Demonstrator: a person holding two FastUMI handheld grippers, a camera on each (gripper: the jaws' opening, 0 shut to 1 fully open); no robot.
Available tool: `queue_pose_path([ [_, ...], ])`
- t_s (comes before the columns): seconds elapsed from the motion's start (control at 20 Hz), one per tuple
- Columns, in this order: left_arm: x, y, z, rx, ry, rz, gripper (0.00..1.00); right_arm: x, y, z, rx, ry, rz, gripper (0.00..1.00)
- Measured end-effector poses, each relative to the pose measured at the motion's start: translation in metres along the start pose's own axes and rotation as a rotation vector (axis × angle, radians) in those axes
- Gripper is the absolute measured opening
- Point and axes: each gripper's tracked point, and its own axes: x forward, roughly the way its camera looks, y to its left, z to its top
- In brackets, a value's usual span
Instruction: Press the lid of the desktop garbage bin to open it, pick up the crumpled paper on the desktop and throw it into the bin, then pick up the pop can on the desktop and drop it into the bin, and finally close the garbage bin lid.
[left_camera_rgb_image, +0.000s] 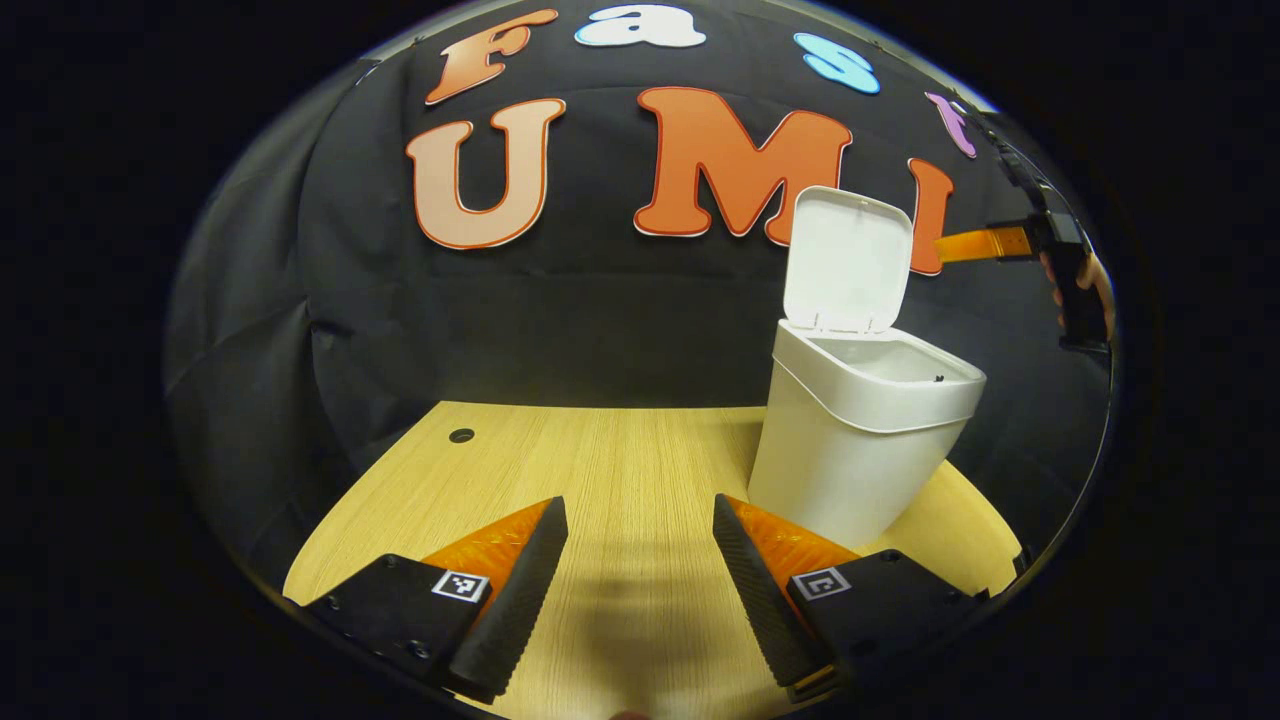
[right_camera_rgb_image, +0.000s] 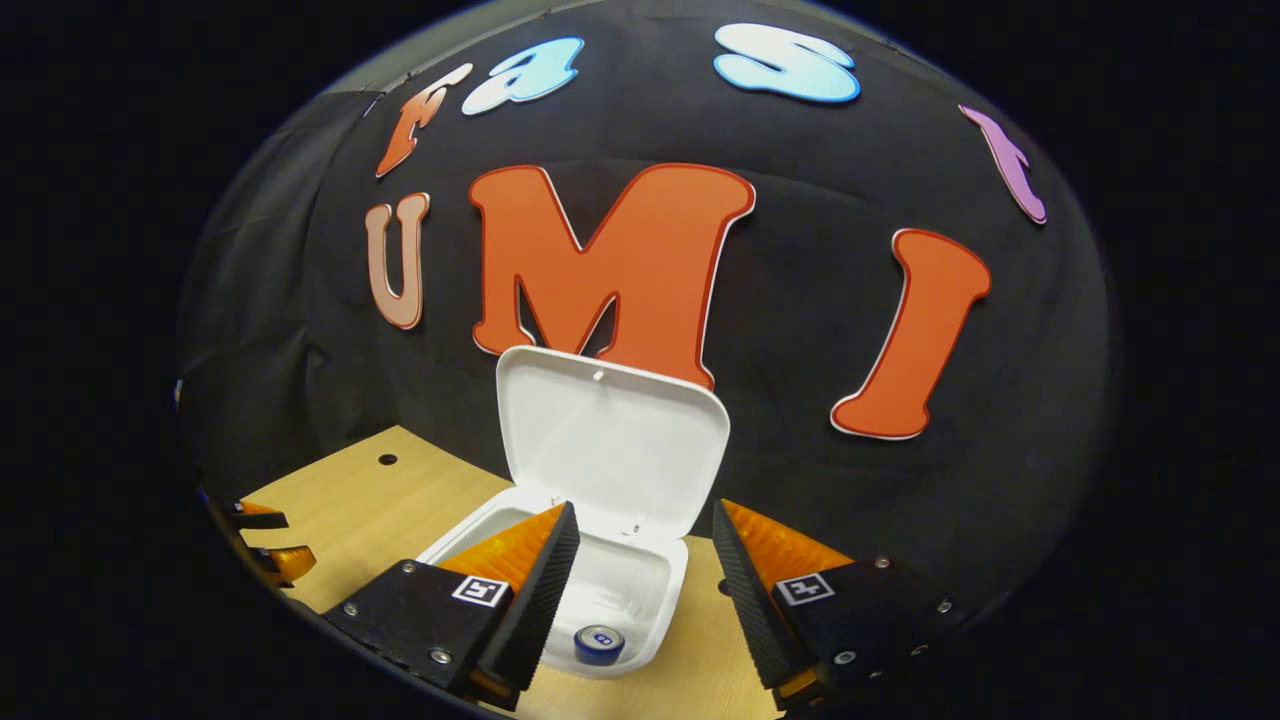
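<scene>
The white desktop bin (left_camera_rgb_image: 850, 470) stands on the wooden table right of centre in the left gripper view, its lid (left_camera_rgb_image: 850, 260) tipped up and open. My left gripper (left_camera_rgb_image: 640, 510) hovers open low over the table, left of the bin, with nothing between its fingers. My right gripper (right_camera_rgb_image: 644, 512) is open above the bin's mouth (right_camera_rgb_image: 670, 590), in front of the raised lid (right_camera_rgb_image: 610, 450). A blue pop can (right_camera_rgb_image: 598, 643) lies inside the bin, below the open jaws and apart from both fingers. The left gripper view catches the right gripper (left_camera_rgb_image: 960, 245) high beside the lid, held by a hand (left_camera_rgb_image: 1095, 285).
The light wooden table (left_camera_rgb_image: 620, 470) runs back to the black cloth wall. A small round hole (left_camera_rgb_image: 461, 435) sits near the table's far left corner. My left gripper (right_camera_rgb_image: 298, 538) shows at the left edge of the right gripper view, low over the table.
</scene>
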Motion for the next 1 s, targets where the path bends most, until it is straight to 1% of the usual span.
queue_pose_path([
  [0.25, -0.003, 0.027, -0.001, -0.027, -0.006, 0.048, 0.94, 0.019, -0.003, 0.042, 0.032, -0.068, -0.023, 0.81],
  [0.55, -0.004, 0.059, -0.005, -0.054, -0.002, 0.105, 0.94, 0.041, 0.0, 0.07, 0.117, -0.152, -0.039, 0.8],
  [0.8, 0.0, 0.073, -0.007, -0.055, 0.002, 0.119, 0.94, 0.058, -0.004, 0.083, 0.182, -0.21, -0.068, 0.8],
  [0.9, 0.002, 0.077, -0.007, -0.056, 0.005, 0.119, 0.94, 0.067, -0.006, 0.08, 0.196, -0.198, -0.08, 0.8],
  [1.0, 0.004, 0.08, -0.008, -0.056, 0.007, 0.119, 0.94, 0.075, -0.005, 0.069, 0.221, -0.16, -0.076, 0.8],
])
